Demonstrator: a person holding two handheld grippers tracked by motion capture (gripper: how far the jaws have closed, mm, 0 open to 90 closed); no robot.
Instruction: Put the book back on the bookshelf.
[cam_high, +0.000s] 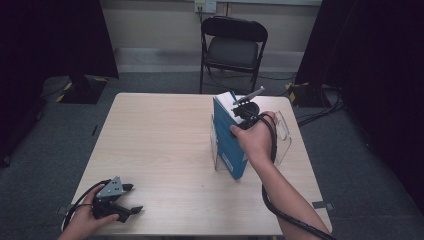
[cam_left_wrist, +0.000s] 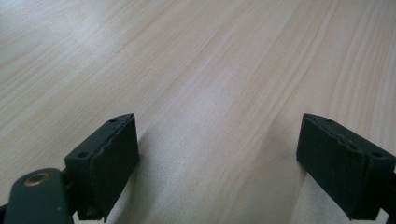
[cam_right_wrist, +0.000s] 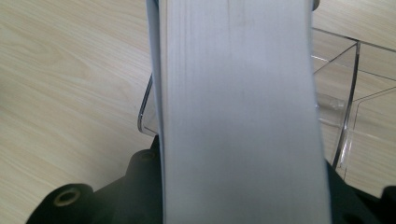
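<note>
The right gripper (cam_high: 246, 111) has its jaws clamped on the top of a thick blue book (cam_high: 229, 142) — from the right gripper view the white page edge (cam_right_wrist: 238, 112) runs straight up between the jaws. The book stands upright in a clear plastic holder (cam_high: 283, 136) near the table's (cam_high: 160, 140) far right side. The left gripper (cam_high: 122, 199) sits low at the near left corner, jaws wide apart over bare wood — well apart from the book.
</note>
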